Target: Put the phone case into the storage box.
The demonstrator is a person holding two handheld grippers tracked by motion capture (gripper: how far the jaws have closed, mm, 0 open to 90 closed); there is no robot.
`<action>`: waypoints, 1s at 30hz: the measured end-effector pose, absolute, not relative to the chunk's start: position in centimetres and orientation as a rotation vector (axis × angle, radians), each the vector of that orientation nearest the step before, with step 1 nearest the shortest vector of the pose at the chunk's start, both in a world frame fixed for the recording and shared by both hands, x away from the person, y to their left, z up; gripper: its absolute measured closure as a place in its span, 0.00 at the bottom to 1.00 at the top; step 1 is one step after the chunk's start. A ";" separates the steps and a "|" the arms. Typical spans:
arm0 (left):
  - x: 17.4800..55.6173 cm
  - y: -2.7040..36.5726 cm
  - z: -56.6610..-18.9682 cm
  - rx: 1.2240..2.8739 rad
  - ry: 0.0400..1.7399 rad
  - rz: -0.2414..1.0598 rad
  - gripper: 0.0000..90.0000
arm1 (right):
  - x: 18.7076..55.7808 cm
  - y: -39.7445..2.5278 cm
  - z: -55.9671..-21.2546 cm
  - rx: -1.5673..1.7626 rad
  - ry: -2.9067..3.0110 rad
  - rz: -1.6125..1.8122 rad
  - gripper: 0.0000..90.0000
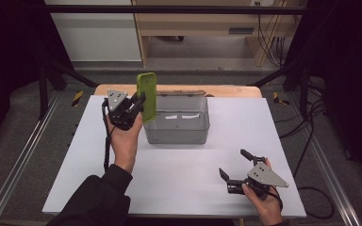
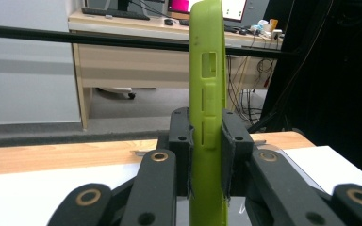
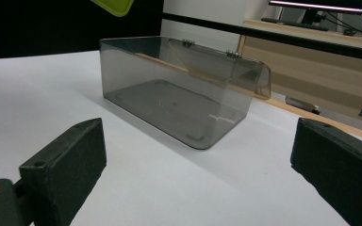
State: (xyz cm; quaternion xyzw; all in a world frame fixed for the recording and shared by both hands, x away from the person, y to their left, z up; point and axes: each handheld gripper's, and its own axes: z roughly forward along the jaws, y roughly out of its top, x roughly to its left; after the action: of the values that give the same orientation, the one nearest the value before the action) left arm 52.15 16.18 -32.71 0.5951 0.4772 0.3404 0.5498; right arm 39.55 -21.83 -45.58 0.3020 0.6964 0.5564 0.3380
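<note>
My left gripper (image 1: 139,104) is shut on a lime green phone case (image 1: 147,96), held upright above the left end of a clear grey plastic box (image 1: 176,120). In the left gripper view the green phone case (image 2: 208,113) stands edge-on between the two pads (image 2: 181,150). My right gripper (image 1: 235,165) is open near the table's front right, with nothing between its fingers. In the right gripper view its fingers (image 3: 61,174) are spread wide, facing the clear grey box (image 3: 179,92), whose lid hangs open at the back. A corner of the green case (image 3: 114,5) shows at the top.
The box sits on a white board (image 1: 179,179) laid over a wooden tabletop (image 1: 226,90). Black frame bars (image 1: 169,9) cross above the far side. A desk with cables (image 1: 264,37) stands beyond the table.
</note>
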 end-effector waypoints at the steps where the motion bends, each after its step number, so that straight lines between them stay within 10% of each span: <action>1: 52.2 16.1 -32.7 1.407 1.130 0.807 0.87 | 39.5 -21.9 -45.5 0.790 1.812 1.454 0.05; 30: 55.0 13.4 -35.5 1.492 1.140 0.816 0.87 | 39.6 -22.8 -45.5 0.816 1.781 1.474 0.04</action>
State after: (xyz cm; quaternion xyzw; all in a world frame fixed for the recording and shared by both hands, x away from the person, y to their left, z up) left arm 55.04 13.45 -35.54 0.6225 0.4756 0.3402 0.5201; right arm 39.62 -22.81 -45.51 0.3131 0.6835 0.5660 0.3383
